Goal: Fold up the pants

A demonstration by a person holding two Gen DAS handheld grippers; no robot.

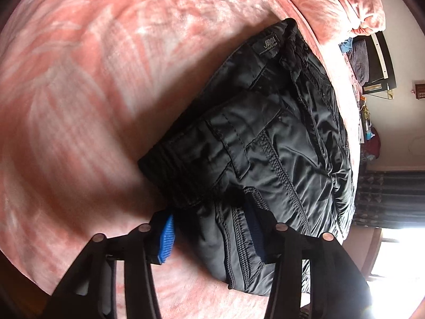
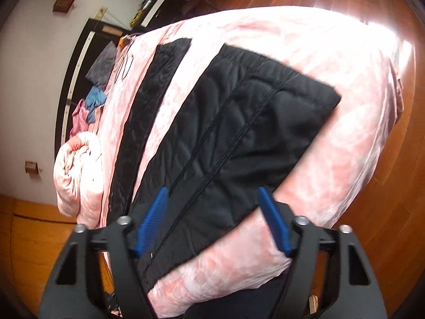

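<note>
Two blue ribbed pads (image 1: 166,239) straddle shiny quilted black pants (image 1: 279,138).

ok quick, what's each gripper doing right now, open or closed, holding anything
left gripper: partly closed around a fold of the black pants; grip cannot be told.
right gripper: open over the pants, holding nothing.

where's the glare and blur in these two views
Left wrist view: window glare blows out the lower right corner, and the pink bedspread is smeared by motion blur. Right wrist view: sunlight washes out the bedspread's far edge; the black pants look soft; fisheye bends everything.
</note>
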